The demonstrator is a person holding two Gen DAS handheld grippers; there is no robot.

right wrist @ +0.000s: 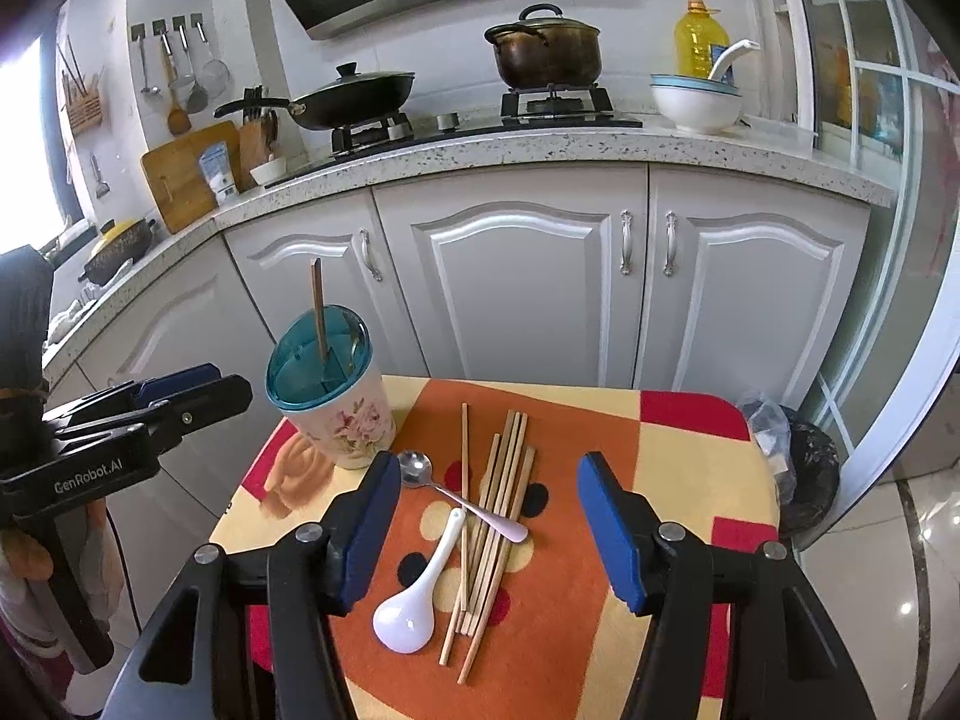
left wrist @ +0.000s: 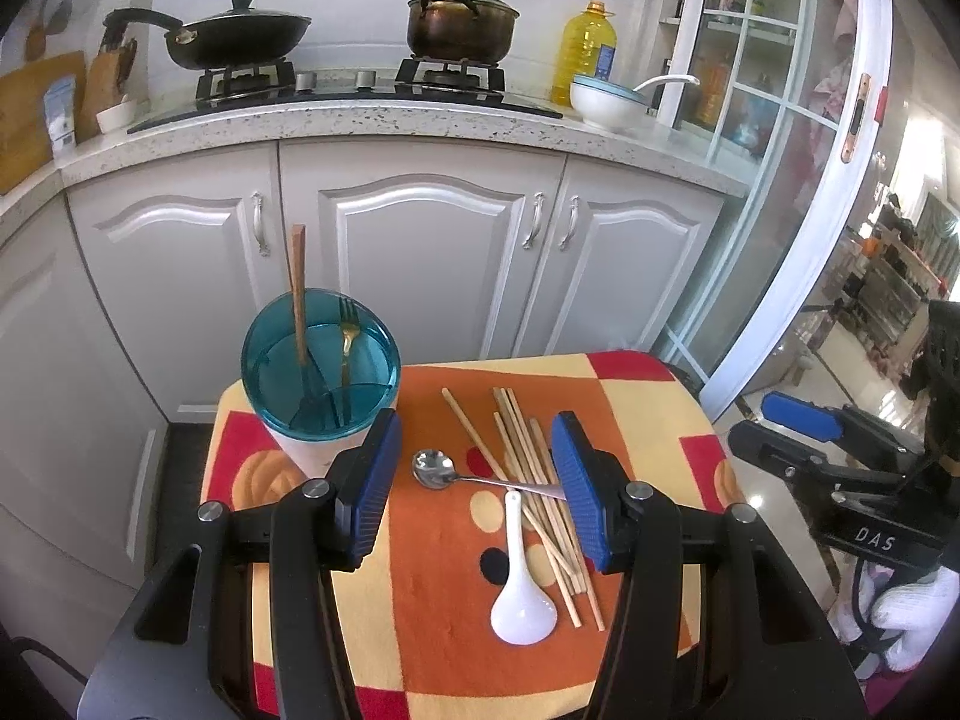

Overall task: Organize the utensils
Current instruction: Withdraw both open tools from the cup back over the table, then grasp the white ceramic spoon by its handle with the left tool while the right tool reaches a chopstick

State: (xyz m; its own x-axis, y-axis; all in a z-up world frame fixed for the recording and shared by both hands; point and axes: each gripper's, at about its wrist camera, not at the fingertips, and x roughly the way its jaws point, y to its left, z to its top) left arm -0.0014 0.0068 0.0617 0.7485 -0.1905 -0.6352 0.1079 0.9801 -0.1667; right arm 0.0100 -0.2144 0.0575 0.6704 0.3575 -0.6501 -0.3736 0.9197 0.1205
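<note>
A floral utensil holder with a teal divided lid stands at the back left of a small table; a wooden-handled utensil and a gold fork stand in it. On the cloth lie several wooden chopsticks, a metal spoon with a pink handle across them, and a white ceramic spoon. My left gripper is open above the spoons, holding nothing. My right gripper is open over the chopsticks, holding nothing.
The small table has an orange, yellow and red cloth. White kitchen cabinets and a counter with a stove, wok, pot, bowl and oil bottle stand behind. A glass door is at the right. A dark bin sits right of the table.
</note>
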